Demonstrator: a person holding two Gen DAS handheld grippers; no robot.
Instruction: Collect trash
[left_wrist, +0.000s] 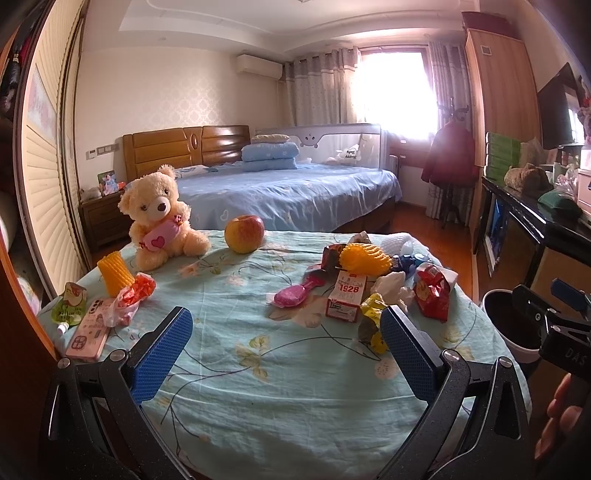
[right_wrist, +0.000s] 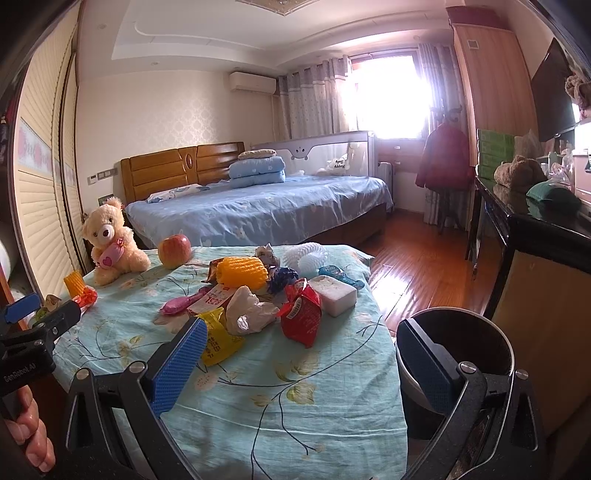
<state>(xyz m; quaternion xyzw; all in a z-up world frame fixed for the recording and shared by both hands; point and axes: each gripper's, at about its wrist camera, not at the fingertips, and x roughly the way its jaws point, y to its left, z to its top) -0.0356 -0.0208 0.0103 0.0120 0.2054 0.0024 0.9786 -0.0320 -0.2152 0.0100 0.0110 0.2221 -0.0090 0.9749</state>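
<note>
Left gripper (left_wrist: 286, 332): I keep jaws released, empty.
Right gripper (right_wrist: 299, 350): jaws released too.
Trash pile (right_wrist: 258, 295): on worktop (right_wrist: 332, 387), left of bin (right_wrist: 480, 332).

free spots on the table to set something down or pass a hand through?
Bare cloth: the near middle, between the pink phone on the left and the yellow wrapper; also the strip between the teddy bear and the pink brush. Crowded: the right-hand heap around the red bag and the left edge by the phone.

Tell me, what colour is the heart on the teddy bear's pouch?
Dark pink, on a lighter pink pouch held by the teddy bear; clearest in the left wrist view.
</note>
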